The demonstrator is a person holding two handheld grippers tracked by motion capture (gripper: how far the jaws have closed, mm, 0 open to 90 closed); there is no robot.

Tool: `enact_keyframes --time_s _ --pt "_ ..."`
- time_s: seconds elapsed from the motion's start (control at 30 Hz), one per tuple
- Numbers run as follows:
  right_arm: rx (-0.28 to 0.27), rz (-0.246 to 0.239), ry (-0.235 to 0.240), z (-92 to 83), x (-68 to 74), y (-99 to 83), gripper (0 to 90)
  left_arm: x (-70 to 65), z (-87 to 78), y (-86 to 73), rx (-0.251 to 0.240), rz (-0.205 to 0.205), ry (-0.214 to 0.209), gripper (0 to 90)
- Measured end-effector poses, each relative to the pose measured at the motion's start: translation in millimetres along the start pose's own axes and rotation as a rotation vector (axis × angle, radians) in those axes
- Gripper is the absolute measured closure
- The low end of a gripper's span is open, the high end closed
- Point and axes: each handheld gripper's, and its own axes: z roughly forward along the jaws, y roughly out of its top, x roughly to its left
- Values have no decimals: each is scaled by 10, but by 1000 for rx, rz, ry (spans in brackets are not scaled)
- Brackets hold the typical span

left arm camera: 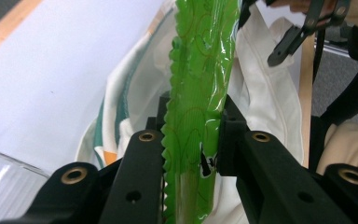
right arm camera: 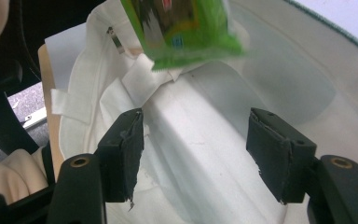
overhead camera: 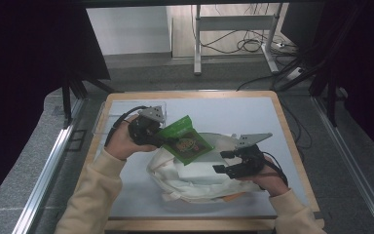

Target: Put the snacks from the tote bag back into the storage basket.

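Note:
A green snack packet (overhead camera: 186, 140) hangs over a white cloth bag (overhead camera: 195, 176) that lies on the table. My left gripper (overhead camera: 164, 138) is shut on one end of the packet (left arm camera: 196, 93); its pads press the packet's crimped edge from both sides. The packet's far end (right arm camera: 182, 32) hovers above the bag's folded cloth (right arm camera: 205, 140). My right gripper (overhead camera: 222, 162) is open over the bag's right side, and its pads (right arm camera: 126, 149) stand apart with only the cloth below them. From the left gripper view the right gripper (left arm camera: 303, 32) shows at the upper right.
The bag lies on a pale mat (overhead camera: 233, 109) on a wooden-edged table (overhead camera: 287, 131). A clear plastic tray (overhead camera: 108, 117) sits at the table's far left. Something orange (overhead camera: 231, 197) peeks out under the bag's near edge. Behind the table stand desk legs and cables (overhead camera: 243, 44).

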Motion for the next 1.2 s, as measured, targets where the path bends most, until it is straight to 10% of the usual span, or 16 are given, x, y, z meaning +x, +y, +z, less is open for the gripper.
enact_keyframes --time_s 1.2 --pt "9 -16 -29 39 28 -19 356 22 -511 118 -46 5 93 766"
